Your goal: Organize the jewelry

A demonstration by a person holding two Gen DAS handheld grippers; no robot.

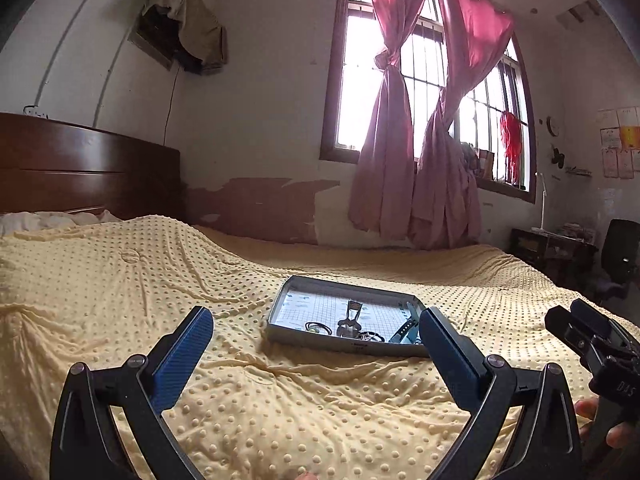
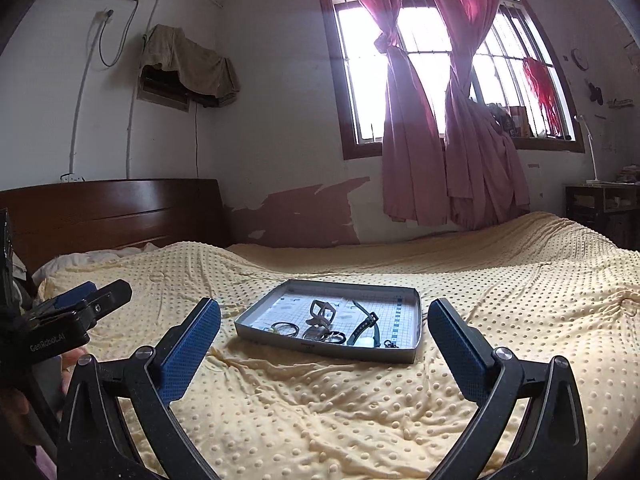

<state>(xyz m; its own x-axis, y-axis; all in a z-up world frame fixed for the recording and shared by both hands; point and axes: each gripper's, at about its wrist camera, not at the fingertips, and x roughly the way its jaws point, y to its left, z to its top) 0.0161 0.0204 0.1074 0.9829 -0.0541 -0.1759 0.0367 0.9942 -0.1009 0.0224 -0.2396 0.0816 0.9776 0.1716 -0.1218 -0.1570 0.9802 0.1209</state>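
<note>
A shallow grey tray (image 1: 340,345) (image 2: 320,350) with a gridded floor lies on the yellow dotted bedspread. In it are a dark hair clip (image 2: 321,312), black hair ties (image 2: 285,328), a dark watch with a strap (image 2: 362,327), and small metal pieces (image 2: 390,345). The clip (image 1: 351,316) and ties (image 1: 318,326) also show in the left wrist view. My left gripper (image 1: 316,346) is open and empty, short of the tray. My right gripper (image 2: 324,338) is open and empty, also short of the tray, and it shows at the right edge of the left wrist view (image 1: 584,332).
The bedspread (image 2: 500,300) covers a wide bed with a dark wooden headboard (image 2: 120,212) at the left. Behind it is a wall, a window with pink curtains (image 2: 432,120), and a dark side table (image 2: 604,204) at the far right.
</note>
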